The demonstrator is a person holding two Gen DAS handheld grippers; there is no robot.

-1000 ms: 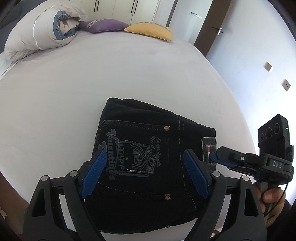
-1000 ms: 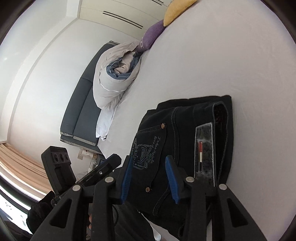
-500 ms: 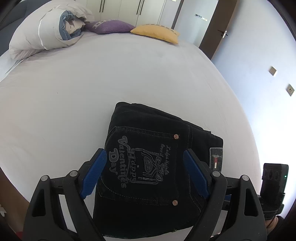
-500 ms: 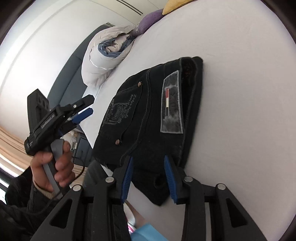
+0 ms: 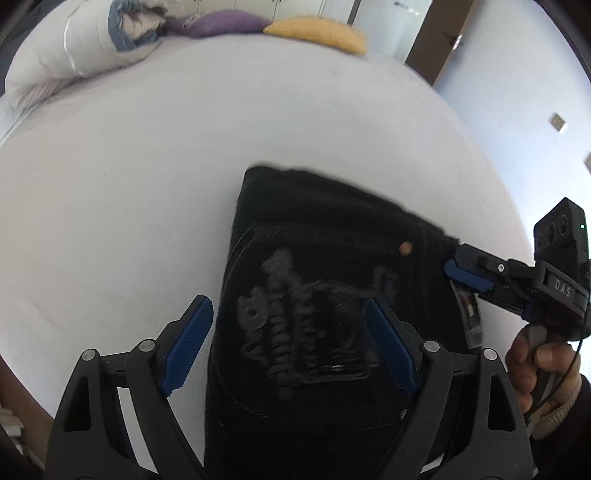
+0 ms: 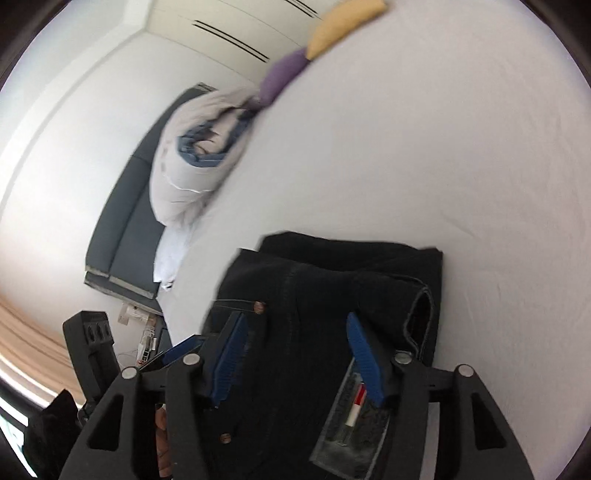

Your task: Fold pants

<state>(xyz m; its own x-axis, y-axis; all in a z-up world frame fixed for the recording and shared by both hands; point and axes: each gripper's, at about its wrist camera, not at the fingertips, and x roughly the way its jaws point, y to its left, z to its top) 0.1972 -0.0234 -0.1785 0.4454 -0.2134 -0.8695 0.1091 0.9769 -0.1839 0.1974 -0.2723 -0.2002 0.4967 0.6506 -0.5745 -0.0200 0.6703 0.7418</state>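
Note:
The black jeans (image 5: pixel 321 295) lie folded into a compact block on the white bed (image 5: pixel 147 166), back pocket with grey lettering facing up. My left gripper (image 5: pixel 291 343) is open, jaws wide apart, hovering over the near half of the pants. My right gripper (image 6: pixel 297 354) is open over the waistband side of the pants (image 6: pixel 332 280), above the grey waist label (image 6: pixel 351 417). In the left wrist view the right gripper (image 5: pixel 461 271) reaches in from the right, its tips at the pants' right edge. The left gripper's tip (image 6: pixel 181 349) shows in the right wrist view.
A rolled white and blue duvet (image 5: pixel 85 40) lies at the bed's far left, with a purple pillow (image 5: pixel 218 26) and a yellow pillow (image 5: pixel 317 33) at the head. A dark sofa (image 6: pixel 122 221) stands beside the bed. A door (image 5: pixel 443 40) is at the far right.
Both grippers moved back in over the folded pants. The right gripper's jaws opened wider and it swung from the bed edge to the waistband. The pants stayed flat.

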